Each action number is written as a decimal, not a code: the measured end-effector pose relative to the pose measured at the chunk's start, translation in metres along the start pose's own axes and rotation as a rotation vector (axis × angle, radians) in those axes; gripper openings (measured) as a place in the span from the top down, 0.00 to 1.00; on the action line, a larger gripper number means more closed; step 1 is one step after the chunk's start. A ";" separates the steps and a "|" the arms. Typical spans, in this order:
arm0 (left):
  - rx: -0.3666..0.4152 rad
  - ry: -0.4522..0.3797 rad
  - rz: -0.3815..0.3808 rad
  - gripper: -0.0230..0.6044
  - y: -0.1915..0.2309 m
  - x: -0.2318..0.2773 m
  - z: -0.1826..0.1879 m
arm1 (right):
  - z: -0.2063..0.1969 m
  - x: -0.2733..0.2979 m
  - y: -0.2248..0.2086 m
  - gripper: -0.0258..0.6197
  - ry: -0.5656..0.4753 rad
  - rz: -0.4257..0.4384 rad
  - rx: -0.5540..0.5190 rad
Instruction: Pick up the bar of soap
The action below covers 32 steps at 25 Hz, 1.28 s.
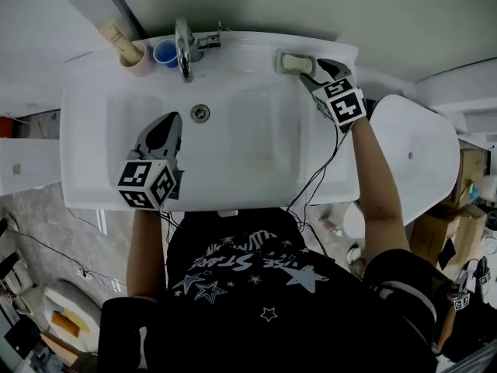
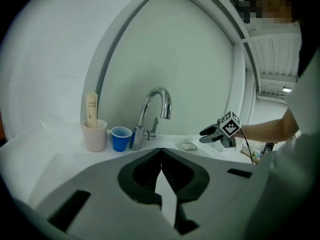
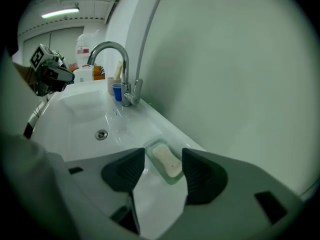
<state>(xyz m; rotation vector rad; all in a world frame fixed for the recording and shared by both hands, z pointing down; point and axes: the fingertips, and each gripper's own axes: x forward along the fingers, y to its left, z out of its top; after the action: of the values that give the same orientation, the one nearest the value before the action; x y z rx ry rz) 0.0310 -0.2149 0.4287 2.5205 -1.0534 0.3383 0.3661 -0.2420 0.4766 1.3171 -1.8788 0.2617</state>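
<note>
Head view looks down on a white sink [image 1: 256, 154] with a chrome tap [image 1: 183, 49] at its back edge. The bar of soap [image 1: 296, 63] lies in a shallow dish [image 1: 280, 56] on the sink's rim, to the right of the tap. The right gripper [image 1: 315, 72] sits just right of the dish, further from the tap, tips pointed at the soap. In the right gripper view its fingers [image 3: 130, 169] stand apart, and the pale soap shows between them in the dish, with neither pad pressing on it.

The left gripper [image 1: 172, 117] hangs over the basin in front of the tap and slightly to its left, near the drain [image 1: 200, 113]. The left gripper view shows its fingers [image 2: 150, 171] together at the tips with nothing between them.

Just left of the tap stands a small blue cup [image 1: 165, 52], and further left a pale cup [image 1: 140, 62] holding a tube [image 1: 118, 37].
</note>
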 end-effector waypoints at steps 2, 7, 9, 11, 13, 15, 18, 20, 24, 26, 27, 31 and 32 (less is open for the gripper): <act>0.000 0.004 0.015 0.95 -0.003 0.005 0.000 | -0.001 0.014 -0.004 0.60 0.021 0.032 -0.043; 0.006 0.020 0.058 0.95 -0.005 0.017 -0.002 | -0.006 0.047 0.004 0.61 0.124 0.147 -0.191; -0.001 0.025 0.073 0.95 -0.003 0.020 -0.004 | -0.010 0.057 0.003 0.61 0.166 0.173 -0.275; -0.007 0.032 0.084 0.95 -0.001 0.022 -0.006 | -0.013 0.066 0.000 0.61 0.197 0.190 -0.341; -0.008 0.039 0.090 0.95 0.000 0.025 -0.007 | -0.017 0.072 -0.002 0.62 0.227 0.213 -0.385; -0.008 0.044 0.093 0.95 0.002 0.027 -0.008 | -0.020 0.075 -0.002 0.63 0.255 0.243 -0.414; -0.013 0.050 0.096 0.95 0.004 0.031 -0.010 | -0.026 0.079 0.001 0.63 0.305 0.291 -0.457; -0.021 0.053 0.098 0.95 0.004 0.034 -0.012 | -0.030 0.082 0.004 0.65 0.343 0.319 -0.486; -0.038 0.057 0.100 0.95 0.004 0.041 -0.017 | -0.037 0.094 0.006 0.66 0.393 0.329 -0.557; -0.044 0.058 0.101 0.95 0.005 0.044 -0.019 | -0.036 0.102 0.008 0.66 0.401 0.328 -0.592; -0.046 0.059 0.101 0.95 0.005 0.044 -0.021 | -0.036 0.105 0.010 0.66 0.408 0.334 -0.604; -0.059 0.061 0.104 0.95 0.005 0.045 -0.024 | -0.038 0.107 0.013 0.66 0.443 0.366 -0.633; -0.062 0.061 0.105 0.95 0.005 0.045 -0.024 | -0.038 0.106 0.013 0.66 0.448 0.370 -0.634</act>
<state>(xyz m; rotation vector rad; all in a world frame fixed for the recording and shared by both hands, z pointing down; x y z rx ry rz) 0.0561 -0.2357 0.4680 2.3902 -1.1574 0.4029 0.3598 -0.2884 0.5802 0.4372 -1.6086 0.1156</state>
